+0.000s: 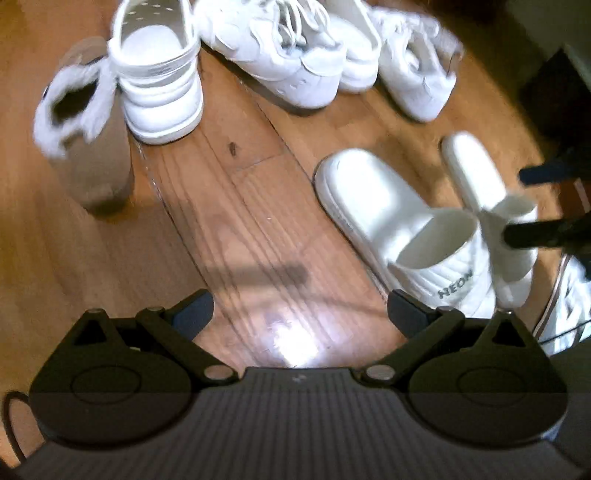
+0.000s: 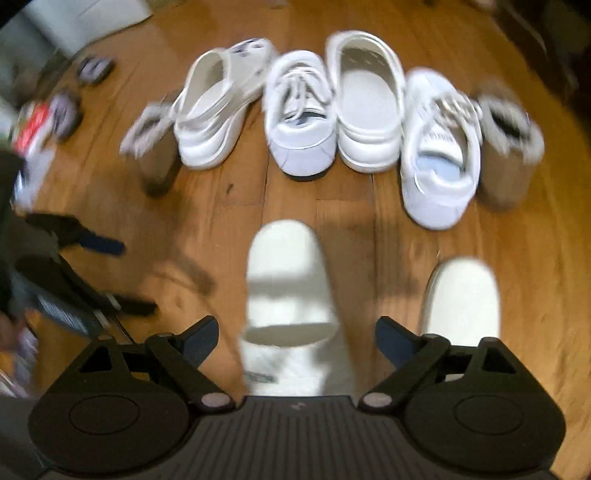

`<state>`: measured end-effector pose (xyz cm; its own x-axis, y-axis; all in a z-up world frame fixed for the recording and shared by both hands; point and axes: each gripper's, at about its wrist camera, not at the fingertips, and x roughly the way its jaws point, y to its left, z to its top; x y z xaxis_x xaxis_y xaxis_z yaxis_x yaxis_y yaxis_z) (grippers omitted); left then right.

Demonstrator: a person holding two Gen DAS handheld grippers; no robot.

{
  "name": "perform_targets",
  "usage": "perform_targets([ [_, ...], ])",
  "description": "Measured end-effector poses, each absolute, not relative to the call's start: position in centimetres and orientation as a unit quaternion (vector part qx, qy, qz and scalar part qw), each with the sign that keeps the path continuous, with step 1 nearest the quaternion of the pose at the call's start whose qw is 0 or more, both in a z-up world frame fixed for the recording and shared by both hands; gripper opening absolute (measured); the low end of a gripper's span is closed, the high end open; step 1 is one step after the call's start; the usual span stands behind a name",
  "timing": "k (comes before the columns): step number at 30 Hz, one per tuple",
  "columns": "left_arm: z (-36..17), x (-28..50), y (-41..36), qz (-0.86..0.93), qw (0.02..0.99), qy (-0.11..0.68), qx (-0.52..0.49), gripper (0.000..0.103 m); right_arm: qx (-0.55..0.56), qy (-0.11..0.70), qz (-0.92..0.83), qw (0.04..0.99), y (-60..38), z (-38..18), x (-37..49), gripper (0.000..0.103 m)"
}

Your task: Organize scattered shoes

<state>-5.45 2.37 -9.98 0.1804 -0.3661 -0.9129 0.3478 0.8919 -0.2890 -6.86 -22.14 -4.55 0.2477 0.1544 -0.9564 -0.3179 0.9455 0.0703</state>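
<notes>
On a wooden floor, white shoes stand in a row: a clog, a sneaker, a second clog and a second sneaker, with a tan fur-lined boot at one end and another boot at the other. Nearer lie two white slides. My right gripper is open, its fingers on either side of one slide; the other slide lies to its right. My left gripper is open over bare floor, beside the slide marked NEON.
Small clutter, among it a red and white packet, lies at the left of the right wrist view, with a pale box beyond it. Dark furniture stands at the far right. Another white shoe shows at the left wrist view's right edge.
</notes>
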Motion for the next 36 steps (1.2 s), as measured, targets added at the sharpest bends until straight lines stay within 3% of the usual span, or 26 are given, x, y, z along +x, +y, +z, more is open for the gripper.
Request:
perform_targets([
  [7,-12.5,-8.0,1.4,-0.240,0.811,0.533,-0.015,0.102,-0.117,0.576,0.120,0.800,-18.9,-9.4,-9.3,0.097],
  [12,-14.6,-7.9,0.4,-0.238,0.802,0.548,-0.007,0.102,-0.127,0.553,0.082,0.819,-17.6,-12.6,-10.7,0.098],
  [16,-15.7,-7.3,0.7,-0.227,0.799,0.556,-0.025,0.102,-0.107,0.544,0.032,0.832,-17.7,-12.5,-11.3,0.093],
  [20,-16.6,-7.3,0.2,-0.209,0.799,0.563,-0.028,0.102,-0.080,0.538,-0.102,0.833,-18.2,-12.1,-11.3,0.096],
  [25,-16.8,-7.3,-0.8,-0.184,0.798,0.573,-0.027,0.103,-0.068,0.555,-0.093,0.824,-18.0,-11.7,-11.1,0.095],
  [30,-16.9,-7.5,-1.0,-0.163,0.803,0.573,-0.026,0.103,-0.032,0.480,-0.117,0.869,-17.8,-7.2,-12.9,0.099],
  [36,-17.8,-9.1,-1.6,-0.114,0.843,0.526,0.012,0.103,-0.006,0.473,-0.105,0.875,-16.9,-6.8,-12.7,0.099],
])
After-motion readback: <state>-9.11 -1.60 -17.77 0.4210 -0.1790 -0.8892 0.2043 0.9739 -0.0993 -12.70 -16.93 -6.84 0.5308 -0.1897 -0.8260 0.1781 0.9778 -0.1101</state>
